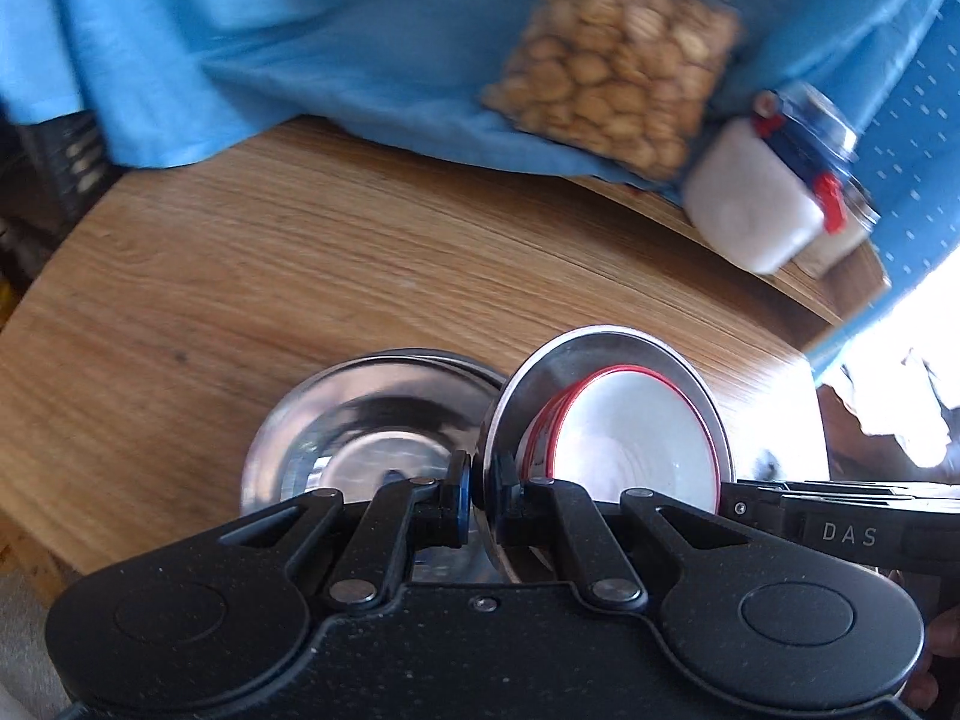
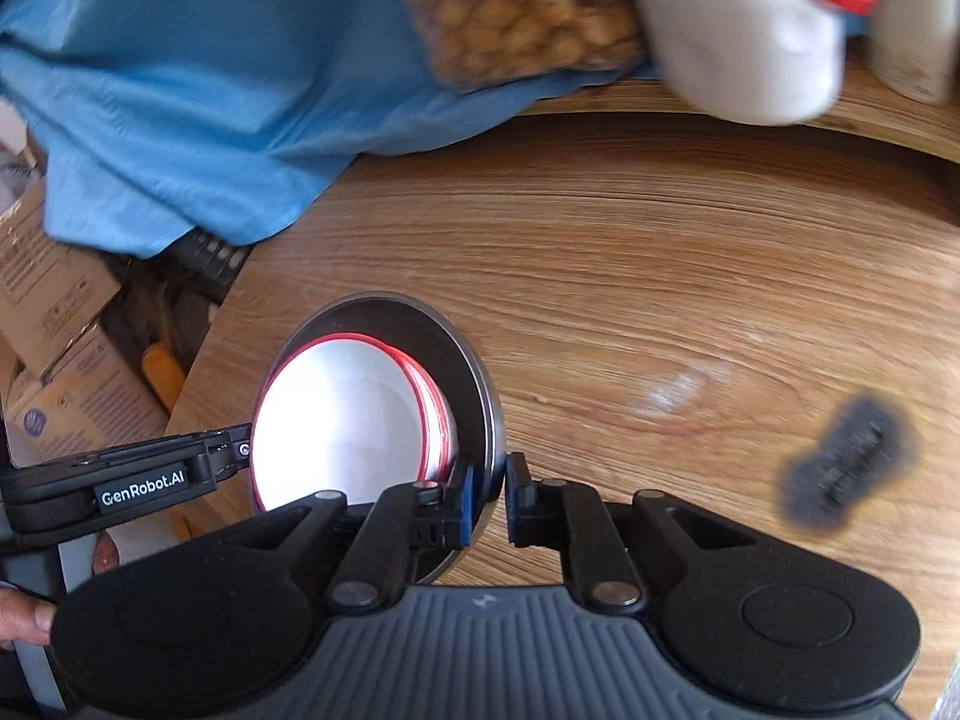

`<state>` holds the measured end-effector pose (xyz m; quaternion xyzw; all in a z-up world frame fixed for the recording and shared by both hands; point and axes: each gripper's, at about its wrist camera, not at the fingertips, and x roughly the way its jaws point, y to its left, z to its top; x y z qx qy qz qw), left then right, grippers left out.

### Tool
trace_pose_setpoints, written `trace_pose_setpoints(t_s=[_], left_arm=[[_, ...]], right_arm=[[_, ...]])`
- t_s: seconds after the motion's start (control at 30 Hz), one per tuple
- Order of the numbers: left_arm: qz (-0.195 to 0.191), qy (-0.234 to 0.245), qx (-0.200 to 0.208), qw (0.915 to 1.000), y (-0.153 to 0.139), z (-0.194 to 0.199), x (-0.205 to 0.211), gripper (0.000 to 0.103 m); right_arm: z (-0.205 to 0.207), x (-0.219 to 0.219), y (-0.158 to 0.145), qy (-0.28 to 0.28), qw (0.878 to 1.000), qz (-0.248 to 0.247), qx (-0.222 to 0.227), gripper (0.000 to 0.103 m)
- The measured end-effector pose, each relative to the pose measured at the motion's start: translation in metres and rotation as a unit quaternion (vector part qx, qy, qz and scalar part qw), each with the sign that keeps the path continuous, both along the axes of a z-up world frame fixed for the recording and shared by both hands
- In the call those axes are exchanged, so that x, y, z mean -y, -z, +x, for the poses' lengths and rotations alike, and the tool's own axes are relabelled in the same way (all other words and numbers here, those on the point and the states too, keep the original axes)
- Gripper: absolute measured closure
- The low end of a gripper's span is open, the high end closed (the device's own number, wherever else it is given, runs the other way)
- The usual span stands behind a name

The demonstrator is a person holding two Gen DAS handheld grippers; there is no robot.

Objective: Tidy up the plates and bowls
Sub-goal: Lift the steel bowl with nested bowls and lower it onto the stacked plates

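A steel plate (image 1: 606, 348) carries a stack of white bowls with red rims (image 1: 636, 438) and is lifted above the round wooden table (image 1: 300, 252). My left gripper (image 1: 483, 489) is shut on the plate's left rim. My right gripper (image 2: 489, 495) is shut on the opposite rim of the same plate (image 2: 468, 360), with the bowls (image 2: 342, 414) inside it. A second steel plate (image 1: 366, 420) lies flat on the table to the left, below the lifted one. Each gripper shows in the other's view.
A blue cloth (image 1: 300, 30) covers the table's far side, with a bag of biscuits (image 1: 618, 60) on it. A white jar with a red and blue lid (image 1: 762, 204) stands at the back right. A dark burn mark (image 2: 846, 462) is on the table. Cardboard boxes (image 2: 54, 324) are beyond the left edge.
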<state>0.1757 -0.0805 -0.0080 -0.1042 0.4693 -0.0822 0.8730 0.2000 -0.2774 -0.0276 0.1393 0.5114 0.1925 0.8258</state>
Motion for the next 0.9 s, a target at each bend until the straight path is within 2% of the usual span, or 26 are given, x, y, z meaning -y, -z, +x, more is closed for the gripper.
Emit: trace_pose_setpoints(t_s=[0.37, 0.63, 0.9], left_arm=[[0.002, -0.066, -0.013, 0.9977, 0.015, -0.008, -0.043, 0.098], [0.01, -0.085, -0.024, 0.996, 0.02, -0.01, -0.054, 0.097], [0.013, -0.083, -0.033, 0.9959, 0.024, -0.006, -0.056, 0.097]], right_arm=[[0.017, -0.046, 0.011, -0.068, 0.998, -0.004, -0.011, 0.091], [0.027, -0.059, 0.016, -0.091, 0.996, -0.003, -0.022, 0.091], [0.03, -0.061, 0.018, -0.084, 0.996, -0.001, -0.025, 0.091]])
